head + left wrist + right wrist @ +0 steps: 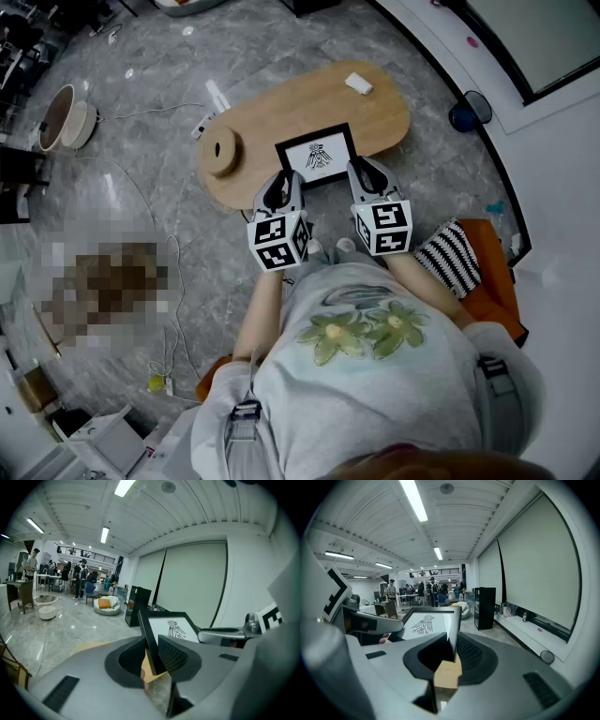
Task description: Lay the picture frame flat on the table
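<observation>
1. Far left, on the glossy grey marble floor (141,56), sits a round, pale bowl-shaped basket (66,117).
2. The table (281,108) is an oval of smooth, light wood. On its left end lies a round wooden disc (223,150) with a small hole in its middle.
3. The left gripper (278,190), grey plastic with ribbed black pads, is closed on the left edge of the picture frame (317,156).
4. The frame is a thin black rectangle around a white sheet with a dark bird-like drawing. It is at the table's near edge, tilted rather than flat, with its face upward and toward the person.
5. The right gripper (367,178) is clamped on the frame's right edge in the same way.
6. Beyond it, a small white block (358,84) lies on the table's far right end. A black-and-white striped cloth (448,258) lies on an orange seat beside the person.
7. Only the gripper views show the frame's slim edges running up between the pads. They also show the hall beyond, with strip lights, pale blinds and distant people.
8. Only the head view shows the whole tabletop and both marker cubes.
</observation>
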